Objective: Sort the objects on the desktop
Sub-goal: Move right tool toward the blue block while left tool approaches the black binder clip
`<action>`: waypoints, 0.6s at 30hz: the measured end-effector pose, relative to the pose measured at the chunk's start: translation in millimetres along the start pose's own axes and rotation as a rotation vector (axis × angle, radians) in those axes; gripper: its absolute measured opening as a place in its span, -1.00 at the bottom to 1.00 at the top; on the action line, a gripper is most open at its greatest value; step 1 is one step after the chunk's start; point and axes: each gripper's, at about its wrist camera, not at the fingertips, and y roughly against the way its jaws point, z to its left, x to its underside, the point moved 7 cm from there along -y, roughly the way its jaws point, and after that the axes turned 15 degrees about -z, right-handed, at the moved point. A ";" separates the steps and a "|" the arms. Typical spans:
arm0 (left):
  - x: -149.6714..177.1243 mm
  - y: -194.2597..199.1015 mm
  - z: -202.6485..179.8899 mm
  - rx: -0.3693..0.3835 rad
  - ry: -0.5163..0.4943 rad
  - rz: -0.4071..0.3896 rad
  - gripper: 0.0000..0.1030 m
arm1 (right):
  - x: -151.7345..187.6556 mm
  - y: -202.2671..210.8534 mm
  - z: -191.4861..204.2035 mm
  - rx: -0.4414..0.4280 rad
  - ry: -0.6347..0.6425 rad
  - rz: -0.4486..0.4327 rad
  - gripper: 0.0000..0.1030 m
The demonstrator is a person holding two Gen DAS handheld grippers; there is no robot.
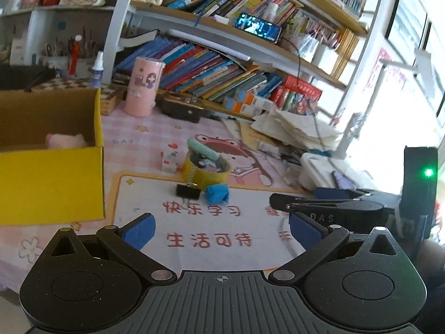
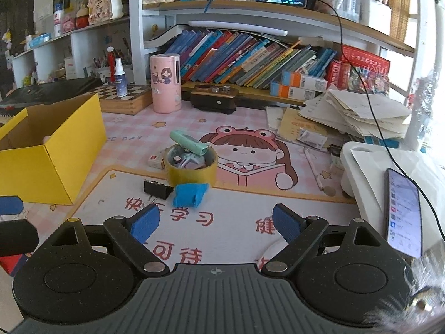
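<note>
At the far left, a yellow box (image 2: 52, 150) is seen standing open on the desk mat (image 2: 239, 231), and a pink soft toy (image 1: 65, 140) is already lying inside it, so part of the sorting is judged done. To its right, near the middle of the mat, the rest is left in a small cluster: a small white box (image 2: 155, 161) touching a roll of yellow tape (image 2: 192, 167), a green marker (image 2: 189, 142) laid across the roll's rim, and a black binder clip (image 2: 157, 189) and a blue eraser (image 2: 190, 193) just in front.

The left gripper (image 1: 221, 231) is held with its jaws spread and nothing between them; the right gripper (image 2: 215, 222) is likewise spread and empty, short of the cluster.

The toy in the box is shown clearly only by the left wrist view. A lit phone (image 2: 404, 211) at the far right is shown only by the right wrist view.
</note>
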 end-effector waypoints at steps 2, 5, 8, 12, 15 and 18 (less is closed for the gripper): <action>0.3 -5.2 4.2 -0.054 -0.020 0.009 1.00 | -0.1 -5.5 -1.8 -0.012 0.000 0.006 0.70; -0.6 -17.7 17.0 -0.110 0.008 0.005 1.00 | 1.2 -14.3 -5.0 -0.030 -0.003 0.021 0.70; -0.7 -33.4 27.1 -0.171 0.026 -0.002 1.00 | 4.9 -22.6 -7.9 -0.045 -0.012 0.041 0.70; 1.6 -52.2 33.9 -0.238 0.022 0.001 1.00 | 12.5 -36.5 -9.7 -0.068 -0.022 0.064 0.70; 1.5 -62.1 33.4 -0.260 0.009 0.001 1.00 | 18.5 -46.1 -7.7 -0.106 -0.028 0.088 0.65; 4.4 -70.6 32.2 -0.281 -0.007 0.005 1.00 | 23.5 -53.3 -5.0 -0.144 -0.029 0.108 0.64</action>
